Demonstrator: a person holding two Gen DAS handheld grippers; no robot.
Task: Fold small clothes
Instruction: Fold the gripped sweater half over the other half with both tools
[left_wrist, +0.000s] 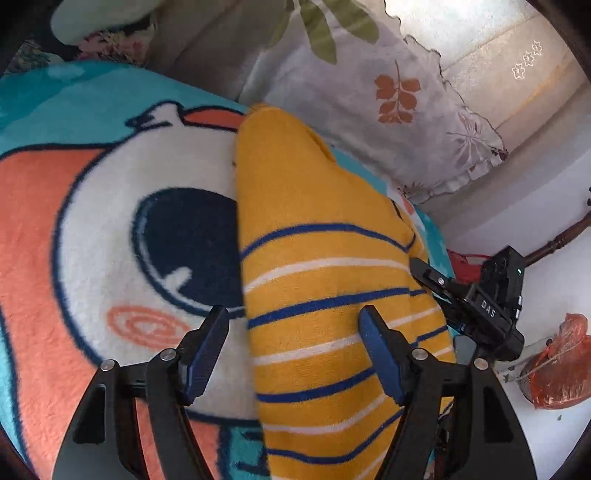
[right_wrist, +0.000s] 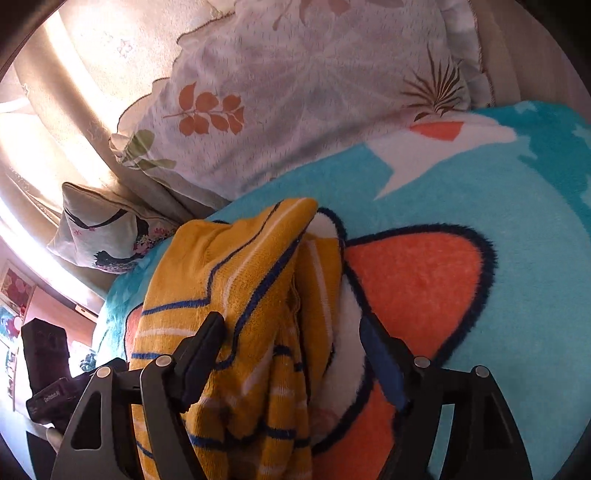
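Left wrist view: the left gripper (left_wrist: 293, 354) is seen with its blue-padded fingers (left_wrist: 380, 354) spread wide, nothing clamped between them, poised over the lower part of the mustard-yellow knitted garment with blue and white stripes (left_wrist: 321, 266). The garment is laid lengthwise, already doubled into a narrow strip, on the fleecy turquoise, orange and white cartoon blanket (left_wrist: 92, 221) covering the bed. The right gripper (left_wrist: 436, 280) is seen at the garment's right edge; whether cloth is pinched there cannot be told from this side. In the right wrist view its fingers (right_wrist: 380, 363) are held apart with bunched folds of the garment (right_wrist: 240, 295) between them, unclamped.

The knit is judged light, soft and limp, likely to cling to the fleece. A hem corner or folded edge is the best hold.
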